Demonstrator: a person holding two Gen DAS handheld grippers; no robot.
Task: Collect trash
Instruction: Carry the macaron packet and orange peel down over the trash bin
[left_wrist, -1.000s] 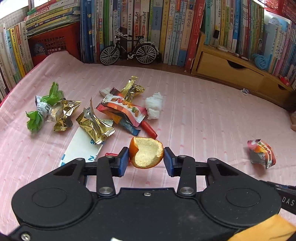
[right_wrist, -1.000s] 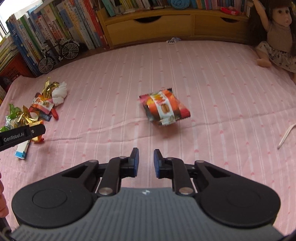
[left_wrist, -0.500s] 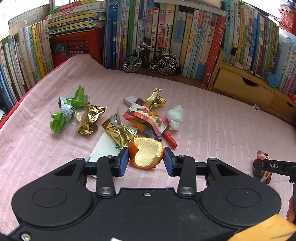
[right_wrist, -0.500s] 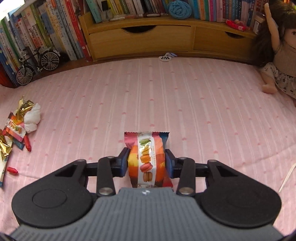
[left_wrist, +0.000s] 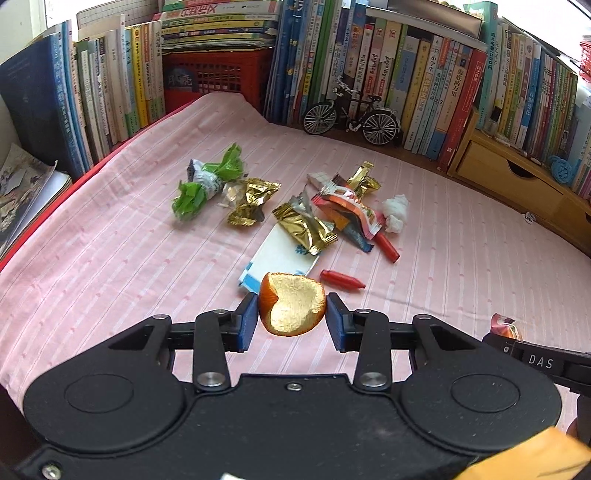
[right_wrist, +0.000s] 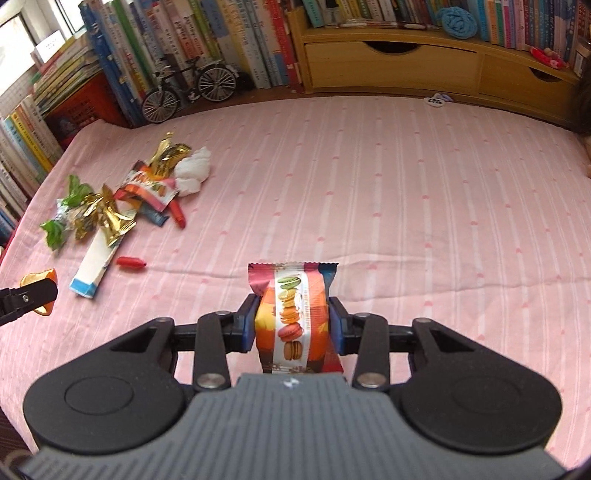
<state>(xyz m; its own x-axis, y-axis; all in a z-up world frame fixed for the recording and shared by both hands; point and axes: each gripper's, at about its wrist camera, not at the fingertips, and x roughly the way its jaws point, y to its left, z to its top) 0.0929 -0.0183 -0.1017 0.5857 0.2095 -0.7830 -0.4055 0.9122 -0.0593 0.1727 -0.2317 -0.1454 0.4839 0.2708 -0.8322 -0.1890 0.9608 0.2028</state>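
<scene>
We tilt both grippers down over the pink sheet (right_wrist: 406, 177): left gripper (left_wrist: 291, 321) pinches orange peel (left_wrist: 291, 308), right gripper (right_wrist: 291, 325) clamps a snack packet (right_wrist: 295, 317).

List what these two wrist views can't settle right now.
- Lower part of the macaron snack pack, right wrist view: hidden behind the right gripper body.
- Same pack in the left wrist view: only a corner shows above a finger.
- Orange peel underside, left wrist view: hidden behind the left gripper.
- Trash bin: in neither view.
- White flat packet: print too small to read.
</scene>
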